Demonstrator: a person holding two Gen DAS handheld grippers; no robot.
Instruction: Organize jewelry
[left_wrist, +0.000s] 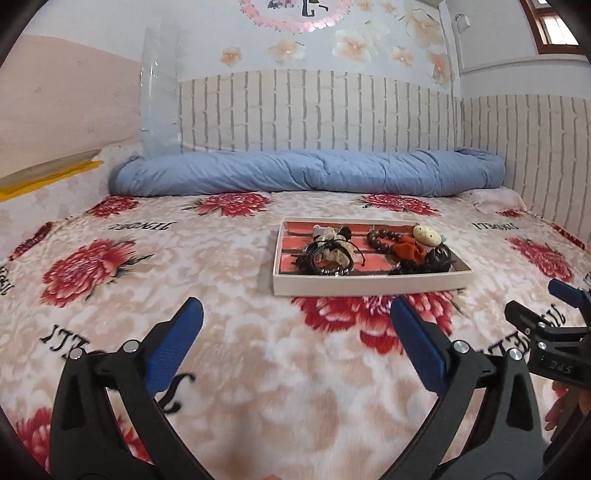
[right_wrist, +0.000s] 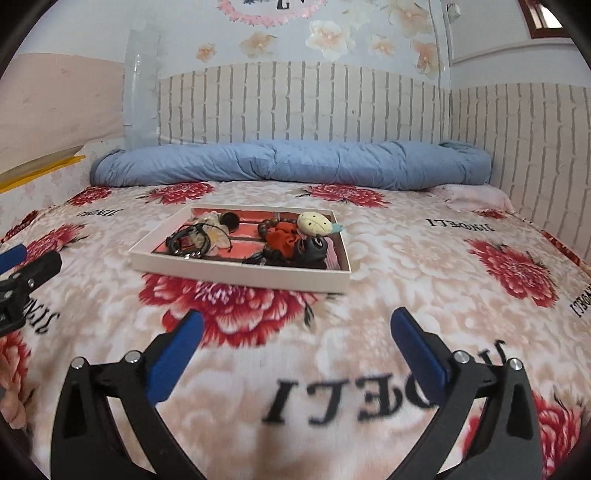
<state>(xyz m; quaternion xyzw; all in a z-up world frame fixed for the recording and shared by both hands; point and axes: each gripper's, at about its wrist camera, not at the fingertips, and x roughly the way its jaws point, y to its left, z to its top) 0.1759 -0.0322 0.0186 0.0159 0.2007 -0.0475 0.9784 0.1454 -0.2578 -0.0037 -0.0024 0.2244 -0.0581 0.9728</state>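
The left gripper (left_wrist: 295, 317) has its two blue fingers wide apart and holds nothing; it hovers low over the flowered blanket (left_wrist: 229, 354). The right gripper (right_wrist: 295, 325) is the same, its fingers spread and empty, and it hangs beside the left one at about the same height. In front of both lies the shallow white tray (left_wrist: 369, 286), flat on the blanket, with its long side running across the view from left to right. Inside it the jewelry is heaped in two groups: black bracelets (left_wrist: 325, 258) with a pale fabric flower on the left part, and brown wooden beads (left_wrist: 380, 240), a red fabric piece (left_wrist: 406, 249) and a cream pendant (left_wrist: 424, 233) on the right part. From the left gripper the tray sits ahead and slightly to the right; from the right gripper it sits ahead and to the left (right_wrist: 243, 275). Both are apart from it, neither clearly nearer. Probably the sorting is not yet begun, and each gripper would reach forward to the group on its own side. A rolled blue quilt (left_wrist: 306, 171) lies far behind the tray.
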